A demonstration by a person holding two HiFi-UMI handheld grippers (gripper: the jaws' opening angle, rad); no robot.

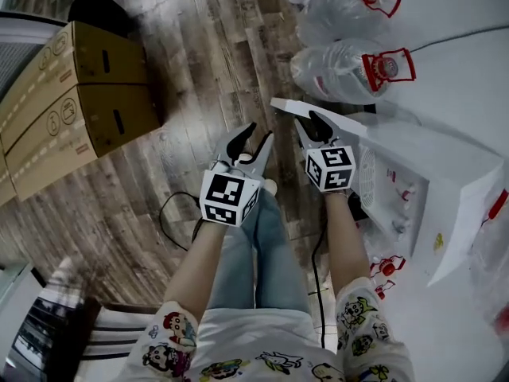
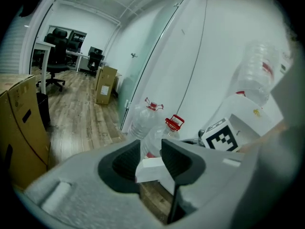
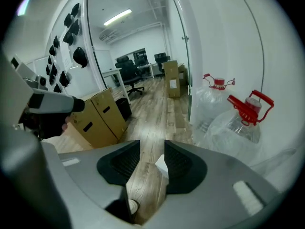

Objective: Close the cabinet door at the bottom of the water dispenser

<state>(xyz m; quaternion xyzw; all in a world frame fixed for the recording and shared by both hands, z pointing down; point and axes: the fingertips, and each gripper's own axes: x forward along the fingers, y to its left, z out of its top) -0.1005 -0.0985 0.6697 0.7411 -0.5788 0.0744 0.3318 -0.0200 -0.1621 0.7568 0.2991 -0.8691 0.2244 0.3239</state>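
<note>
The open white cabinet door [image 1: 374, 134] projected from the white water dispenser [image 1: 461, 221] at centre right of the head view. The left claw [image 1: 259, 132] and right claw [image 1: 308, 121] both stood apart and empty, near its free edge. Recommended: press flat near that edge and push steadily, without gripping.
</note>
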